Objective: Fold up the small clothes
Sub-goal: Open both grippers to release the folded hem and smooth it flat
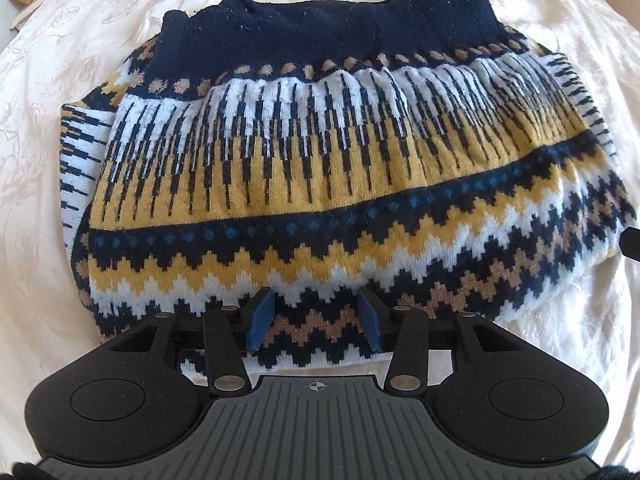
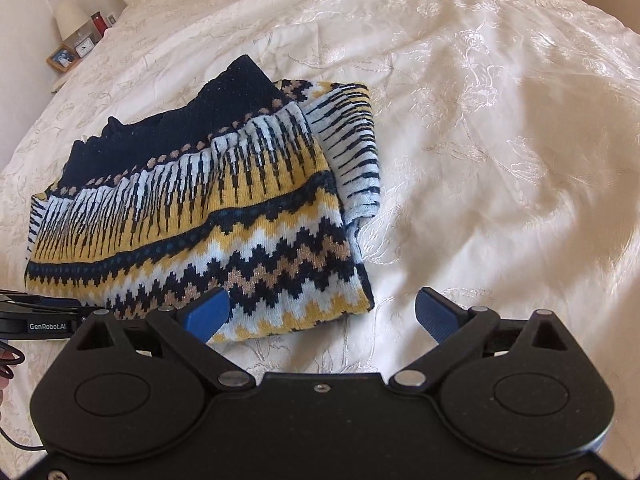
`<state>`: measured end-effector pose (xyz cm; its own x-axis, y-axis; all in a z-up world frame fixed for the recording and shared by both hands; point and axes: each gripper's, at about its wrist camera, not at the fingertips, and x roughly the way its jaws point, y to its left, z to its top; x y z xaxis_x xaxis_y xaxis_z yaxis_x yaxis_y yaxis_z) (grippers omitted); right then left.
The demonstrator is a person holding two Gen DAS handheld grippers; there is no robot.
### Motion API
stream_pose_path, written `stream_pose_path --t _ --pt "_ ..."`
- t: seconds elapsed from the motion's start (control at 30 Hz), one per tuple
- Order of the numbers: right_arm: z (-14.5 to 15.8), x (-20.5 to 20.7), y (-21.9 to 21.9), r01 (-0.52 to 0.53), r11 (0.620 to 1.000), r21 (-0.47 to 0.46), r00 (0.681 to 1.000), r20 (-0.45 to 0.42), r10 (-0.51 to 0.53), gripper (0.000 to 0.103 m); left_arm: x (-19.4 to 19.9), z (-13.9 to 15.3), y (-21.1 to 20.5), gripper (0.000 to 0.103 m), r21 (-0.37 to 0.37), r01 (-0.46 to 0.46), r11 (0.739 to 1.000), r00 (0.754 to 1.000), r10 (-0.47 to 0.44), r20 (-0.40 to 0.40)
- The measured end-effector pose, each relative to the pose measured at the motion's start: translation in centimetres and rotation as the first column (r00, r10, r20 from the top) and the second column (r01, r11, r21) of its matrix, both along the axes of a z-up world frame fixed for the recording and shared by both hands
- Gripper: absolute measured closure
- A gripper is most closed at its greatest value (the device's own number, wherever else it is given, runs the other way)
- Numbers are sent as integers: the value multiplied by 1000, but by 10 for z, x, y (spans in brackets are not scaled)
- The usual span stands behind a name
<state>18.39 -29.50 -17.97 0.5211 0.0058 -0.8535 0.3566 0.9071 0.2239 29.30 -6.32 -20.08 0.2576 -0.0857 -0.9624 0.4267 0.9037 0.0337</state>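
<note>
Sweater (image 1: pixel 340 184) on bed (image 2: pixel 500 140), folded into a bundle; left gripper (image 1: pixel 316 318) half open, right gripper (image 2: pixel 322 312) wide, both empty at near edge; likely next: pinch edge, fold over

Folded knit sweater (image 2: pixel 192 216) takes up the bed's (image 2: pixel 500 140) left-centre; bedspread to its right and behind it is bare, easy passage. Left tool (image 1: pixel 316 318) sits low over sweater's near edge, right tool (image 2: pixel 322 316) at its near right corner, both spread. Picture frame (image 2: pixel 62 58), clock (image 2: pixel 84 46) crowd the nightstand beyond the bed's far left edge.
</note>
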Motion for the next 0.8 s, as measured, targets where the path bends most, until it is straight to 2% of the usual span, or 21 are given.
stream_pose_path --t 0.33,0.57,0.8 --pt "-3 14 -1 -1 1000 -11 1000 -10 1 1 6 -7 -3 54 24 1 1000 1000 0 -2" --pt "-47 22 -2 10 1000 8 991 -136 -9 1 2 -7 -5 53 37 3 999 1000 -3 12" --pt "-57 10 2 7 1000 0 997 -72 -7 0 1 -7 -3 52 35 6 999 1000 -7 16"
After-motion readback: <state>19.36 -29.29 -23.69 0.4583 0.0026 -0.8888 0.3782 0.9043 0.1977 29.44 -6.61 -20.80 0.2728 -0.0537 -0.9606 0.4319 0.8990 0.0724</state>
